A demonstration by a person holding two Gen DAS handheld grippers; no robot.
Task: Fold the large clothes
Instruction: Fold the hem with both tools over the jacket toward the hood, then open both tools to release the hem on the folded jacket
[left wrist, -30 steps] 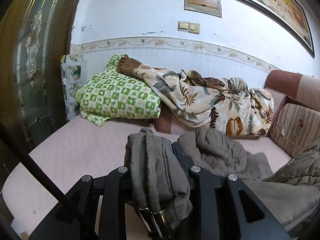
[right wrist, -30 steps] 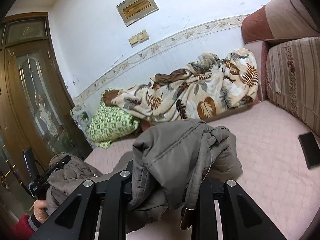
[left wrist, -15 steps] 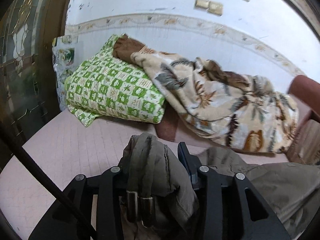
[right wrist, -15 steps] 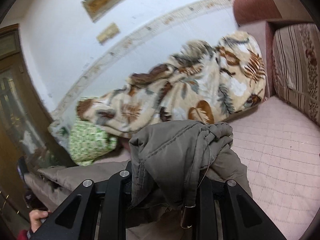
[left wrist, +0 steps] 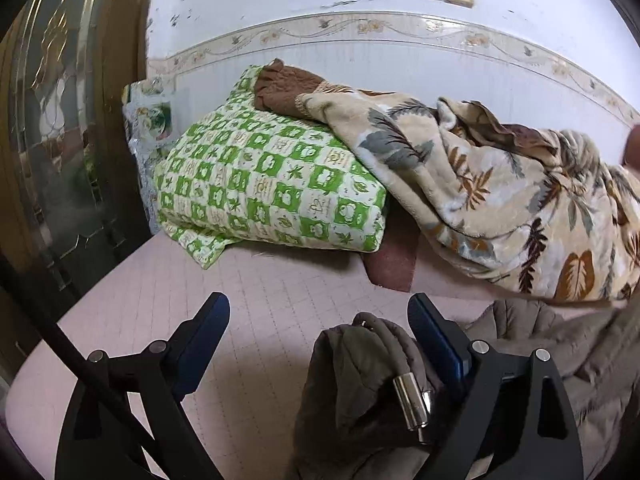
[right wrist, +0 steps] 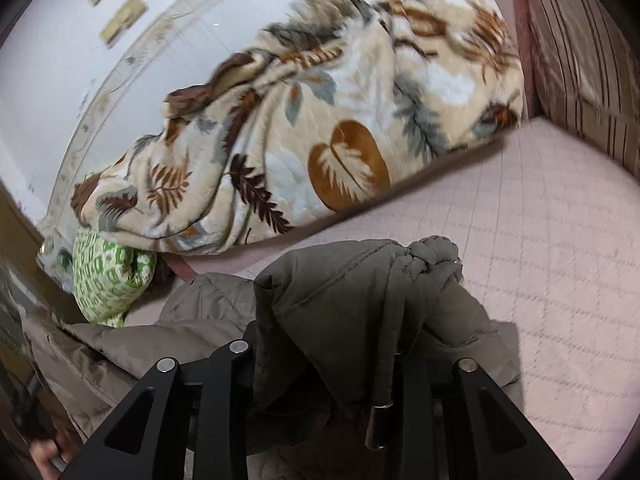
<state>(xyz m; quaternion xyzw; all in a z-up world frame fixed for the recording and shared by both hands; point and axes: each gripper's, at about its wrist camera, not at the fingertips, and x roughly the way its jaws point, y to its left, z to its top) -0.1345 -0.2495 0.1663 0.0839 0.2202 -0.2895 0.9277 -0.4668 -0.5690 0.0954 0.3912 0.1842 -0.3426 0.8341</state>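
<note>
We judged the padded jacket (left wrist: 360, 380) soft and bulky, best taken at its hem: the left tool (left wrist: 320, 332) was opening beside it, while the right tool (right wrist: 332, 360), also opening, bore a bunched fold.

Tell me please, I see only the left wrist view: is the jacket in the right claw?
Observer: Yes. The right claw has a bunch of the jacket inside it, and its jaws are opening.
Operator: What stands on the right side there?
Observer: A striped cushion at the far right, apart from the jacket.
Operator: Is any hand visible?
Observer: Yes, a hand shows in the lower left corner, blurred, near the jacket's edge.
</note>
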